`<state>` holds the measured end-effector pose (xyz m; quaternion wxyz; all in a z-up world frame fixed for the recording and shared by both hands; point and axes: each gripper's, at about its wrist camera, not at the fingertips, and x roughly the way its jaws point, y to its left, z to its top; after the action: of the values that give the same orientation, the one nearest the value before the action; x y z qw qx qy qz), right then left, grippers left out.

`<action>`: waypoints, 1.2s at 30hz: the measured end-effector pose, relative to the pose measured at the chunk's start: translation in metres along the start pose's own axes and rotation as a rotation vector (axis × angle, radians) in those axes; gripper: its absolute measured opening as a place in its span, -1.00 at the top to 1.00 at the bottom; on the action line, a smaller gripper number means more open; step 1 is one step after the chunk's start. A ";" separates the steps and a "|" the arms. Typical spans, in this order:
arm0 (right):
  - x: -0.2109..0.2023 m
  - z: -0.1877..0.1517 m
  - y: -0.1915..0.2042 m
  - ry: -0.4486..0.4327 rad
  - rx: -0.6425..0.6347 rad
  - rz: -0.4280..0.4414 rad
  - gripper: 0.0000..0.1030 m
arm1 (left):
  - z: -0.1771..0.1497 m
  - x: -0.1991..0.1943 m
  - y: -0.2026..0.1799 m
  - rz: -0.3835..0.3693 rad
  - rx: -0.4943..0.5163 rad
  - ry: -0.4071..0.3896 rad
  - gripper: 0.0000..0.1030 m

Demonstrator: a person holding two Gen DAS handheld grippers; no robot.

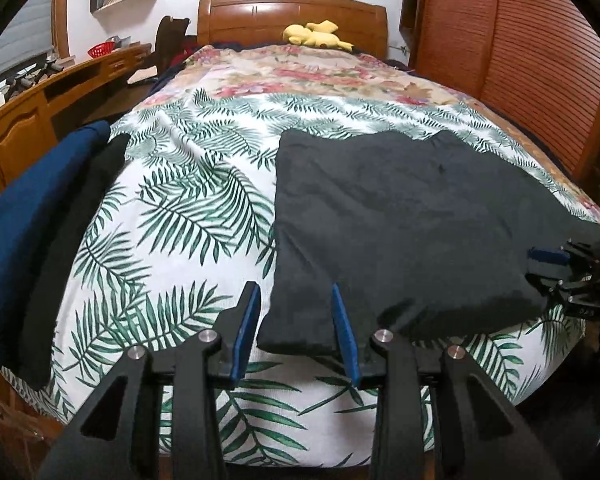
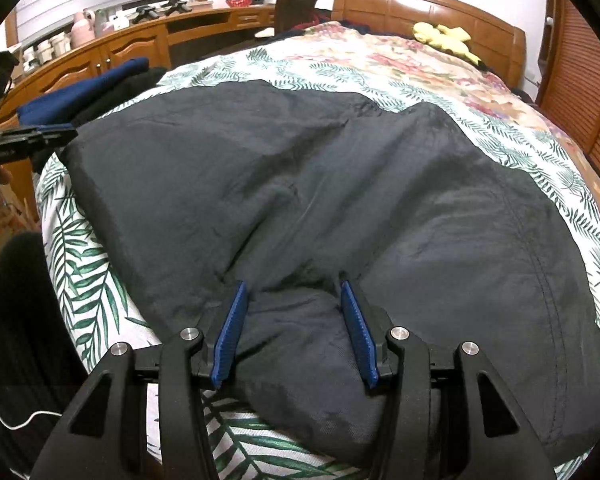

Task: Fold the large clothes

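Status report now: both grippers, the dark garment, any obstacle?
Left gripper open at garment corner. Right gripper open over near edge. Dark garment flat on bed. No obstacle.

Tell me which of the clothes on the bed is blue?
The blue garment lies at the bed's left edge, beside a black garment. The big dark garment spread by the tongs is black-grey, not blue.

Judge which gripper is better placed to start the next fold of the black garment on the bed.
Left, probably. The left gripper is open with the black garment's near corner between its fingers. The right gripper is open over bunched mid-edge fabric.
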<state>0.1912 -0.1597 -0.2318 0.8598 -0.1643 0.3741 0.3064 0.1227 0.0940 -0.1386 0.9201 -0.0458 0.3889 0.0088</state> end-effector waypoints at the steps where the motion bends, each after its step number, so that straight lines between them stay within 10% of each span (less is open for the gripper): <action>1: 0.000 0.000 0.000 0.001 0.001 -0.001 0.04 | -0.001 0.002 0.001 -0.002 -0.005 0.005 0.32; 22: -0.001 0.000 0.001 -0.018 0.003 -0.004 0.04 | -0.023 0.007 0.008 -0.058 -0.145 0.018 0.32; 26: -0.001 0.000 0.001 -0.022 0.002 -0.005 0.04 | -0.018 -0.002 0.002 -0.057 -0.126 -0.029 0.81; 36: -0.027 -0.002 -0.007 -0.056 0.008 -0.011 0.04 | 0.030 -0.040 -0.033 -0.080 -0.086 -0.175 0.91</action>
<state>0.1801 -0.1766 -0.2122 0.8722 -0.1541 0.3501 0.3049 0.1177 0.0647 -0.0866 0.9473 -0.0999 0.3042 -0.0075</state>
